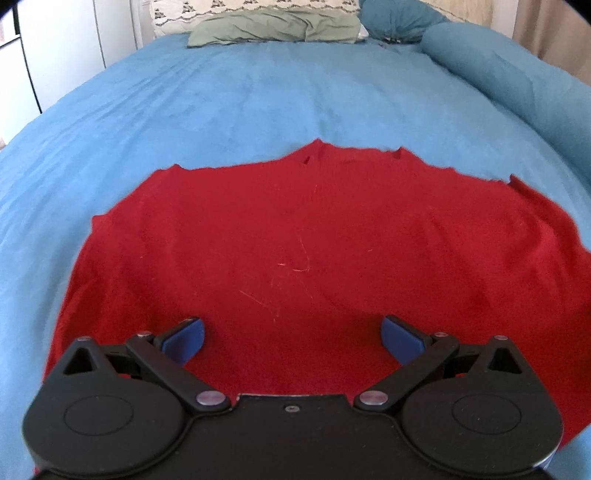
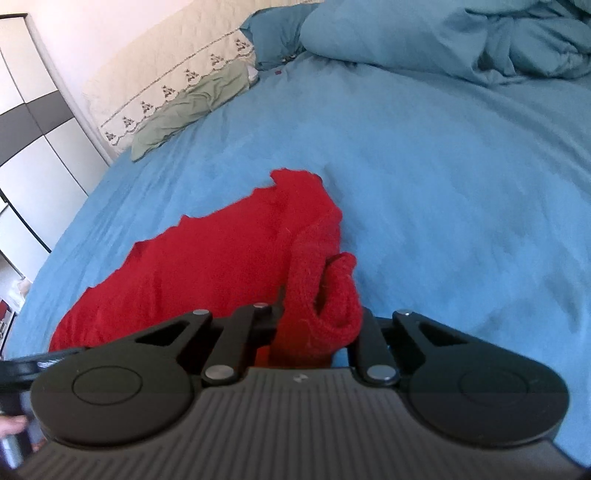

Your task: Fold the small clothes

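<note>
A red knitted garment [image 1: 295, 236] lies spread flat on the blue bedspread [image 1: 258, 96]. My left gripper [image 1: 293, 338] hovers over its near edge, open wide, its blue pads [image 1: 184, 341] apart and empty. In the right wrist view the same red garment [image 2: 207, 258] stretches away to the left. My right gripper [image 2: 319, 317] is shut on a bunched red sleeve or corner [image 2: 325, 288], lifted off the bed; its fingertips are hidden by the fabric.
A green pillow [image 1: 273, 27] and a patterned white pillow [image 1: 255, 7] lie at the head of the bed. A rolled blue duvet [image 1: 517, 85] runs along the right side. A white wardrobe [image 2: 33, 140] stands to the left of the bed.
</note>
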The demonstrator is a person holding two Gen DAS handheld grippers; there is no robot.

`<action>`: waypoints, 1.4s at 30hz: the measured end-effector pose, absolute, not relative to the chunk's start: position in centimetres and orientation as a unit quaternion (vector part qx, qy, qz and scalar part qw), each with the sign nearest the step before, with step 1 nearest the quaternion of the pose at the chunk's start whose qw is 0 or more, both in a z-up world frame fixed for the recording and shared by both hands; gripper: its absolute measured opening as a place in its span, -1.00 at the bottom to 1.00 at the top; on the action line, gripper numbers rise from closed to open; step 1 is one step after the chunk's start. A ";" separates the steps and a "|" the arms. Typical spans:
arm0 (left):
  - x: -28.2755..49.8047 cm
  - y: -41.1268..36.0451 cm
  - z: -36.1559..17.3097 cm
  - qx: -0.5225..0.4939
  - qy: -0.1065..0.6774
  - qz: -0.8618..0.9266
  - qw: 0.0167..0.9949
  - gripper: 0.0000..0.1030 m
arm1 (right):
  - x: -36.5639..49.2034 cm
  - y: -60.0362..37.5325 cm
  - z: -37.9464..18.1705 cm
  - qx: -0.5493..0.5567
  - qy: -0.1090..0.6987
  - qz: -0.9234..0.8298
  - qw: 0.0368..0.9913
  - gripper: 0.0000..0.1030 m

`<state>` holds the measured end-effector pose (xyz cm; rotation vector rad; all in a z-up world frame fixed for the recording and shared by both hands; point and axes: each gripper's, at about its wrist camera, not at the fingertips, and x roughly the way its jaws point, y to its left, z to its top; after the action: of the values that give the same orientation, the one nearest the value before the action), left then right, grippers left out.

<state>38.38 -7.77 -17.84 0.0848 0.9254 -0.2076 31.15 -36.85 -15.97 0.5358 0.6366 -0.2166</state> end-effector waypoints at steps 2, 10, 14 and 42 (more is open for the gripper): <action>38.7 -7.7 -17.9 0.043 0.445 -0.102 0.888 1.00 | 31.3 -36.6 -15.1 0.257 0.304 -0.104 0.911 -0.49; 38.4 -3.1 -15.9 0.045 0.452 -0.085 0.887 1.00 | 35.5 -30.4 -8.6 0.247 0.268 -0.035 0.931 -0.52; 36.8 2.6 -15.3 0.062 0.451 -0.056 0.888 1.00 | 38.7 -22.1 -5.5 0.217 0.249 0.072 0.941 -0.52; 29.0 8.0 -12.9 0.065 0.401 -0.161 0.900 1.00 | 30.9 -16.0 -10.3 0.054 0.305 0.144 0.940 0.95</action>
<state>28.99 8.02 -12.86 0.1342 0.8291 -0.3322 30.92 -16.04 -10.33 0.1104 0.6229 0.2944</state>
